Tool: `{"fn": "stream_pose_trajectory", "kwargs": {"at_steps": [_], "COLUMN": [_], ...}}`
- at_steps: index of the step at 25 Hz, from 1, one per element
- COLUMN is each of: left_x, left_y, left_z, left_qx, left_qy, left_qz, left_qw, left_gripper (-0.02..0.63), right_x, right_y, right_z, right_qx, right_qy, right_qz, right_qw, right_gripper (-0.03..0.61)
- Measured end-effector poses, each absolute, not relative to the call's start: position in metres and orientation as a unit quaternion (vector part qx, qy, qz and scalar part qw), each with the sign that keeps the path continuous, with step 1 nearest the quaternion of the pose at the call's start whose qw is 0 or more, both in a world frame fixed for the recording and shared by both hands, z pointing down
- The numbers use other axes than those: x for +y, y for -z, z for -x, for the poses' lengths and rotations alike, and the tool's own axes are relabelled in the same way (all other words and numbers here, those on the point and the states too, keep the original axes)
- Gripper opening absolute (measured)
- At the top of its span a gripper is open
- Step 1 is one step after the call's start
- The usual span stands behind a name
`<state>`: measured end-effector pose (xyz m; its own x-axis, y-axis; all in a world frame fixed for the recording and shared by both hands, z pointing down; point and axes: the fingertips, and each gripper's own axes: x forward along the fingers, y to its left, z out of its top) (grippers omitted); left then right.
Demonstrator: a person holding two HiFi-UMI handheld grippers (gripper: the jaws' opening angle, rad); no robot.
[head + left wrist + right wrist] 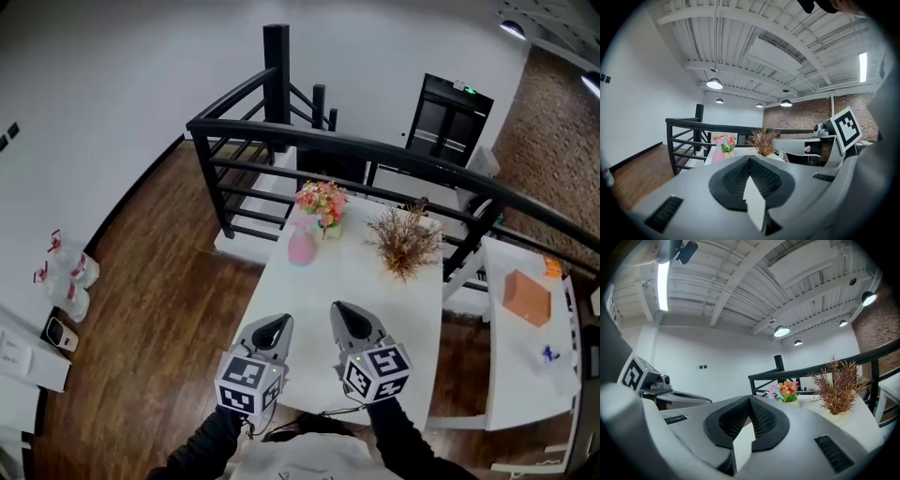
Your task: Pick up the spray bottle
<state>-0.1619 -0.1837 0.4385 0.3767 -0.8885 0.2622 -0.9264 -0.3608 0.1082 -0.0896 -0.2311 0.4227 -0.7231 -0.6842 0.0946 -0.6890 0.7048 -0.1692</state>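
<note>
Jaws shut; flowers (322, 199) beside spray bottle (301, 247)

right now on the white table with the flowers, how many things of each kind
spray bottle: 1
pot of flowers: 1
dried plant: 1
total: 3

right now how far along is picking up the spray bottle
Done: nothing yet. The pink spray bottle stands on the white table beside the flowers, untouched.
In hand: nothing. The left gripper and right gripper are at the table's near end, jaws together and empty.
Left: reach the bottle, open the jaws, close on it and lift.
</note>
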Motion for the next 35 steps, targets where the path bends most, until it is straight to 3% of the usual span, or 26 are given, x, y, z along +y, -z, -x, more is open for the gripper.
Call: {"fn": "stream_pose_trajectory", "kwargs": {"at_steps": [17,20,23,24,27,35], "left_x": [-0.332,-0.347,-0.358,-0.358,-0.358,-0.345], "left_y": [-0.462,-0.471,-0.485,-0.489,-0.499,-0.513], "left_z": [0.256,0.278,0.302,0.307,0.322,0.347], "left_qx": [-0.538,-0.52,-0.514,-0.514,-0.513,-0.504], "left_qy": [-0.076,-0.084,-0.089,-0.093,-0.098,-0.109], "left_qz": [-0.827,-0.837,-0.838,-0.837,-0.836,-0.835], "left_qw": [0.148,0.147,0.158,0.163,0.171,0.191], "left_gripper": [-0.002,-0.002,-0.002,-0.002,-0.002,-0.002], "right_x": [-0.409,-0.439,-0.473,-0.483,-0.507,-0.551], "right_y": [-0.457,-0.475,-0.502,-0.511,-0.538,-0.565], "right_z": [0.197,0.229,0.256,0.261,0.271,0.295], "right_qx": [-0.886,-0.88,-0.868,-0.864,-0.851,-0.823], "right_qy": [-0.068,-0.086,-0.102,-0.109,-0.128,-0.083], "right_qz": [-0.455,-0.463,-0.481,-0.486,-0.501,-0.546], "right_qw": [0.065,0.059,0.071,0.075,0.09,0.13], "right_gripper": [-0.005,0.115,0.159,0.212,0.285,0.31]}}
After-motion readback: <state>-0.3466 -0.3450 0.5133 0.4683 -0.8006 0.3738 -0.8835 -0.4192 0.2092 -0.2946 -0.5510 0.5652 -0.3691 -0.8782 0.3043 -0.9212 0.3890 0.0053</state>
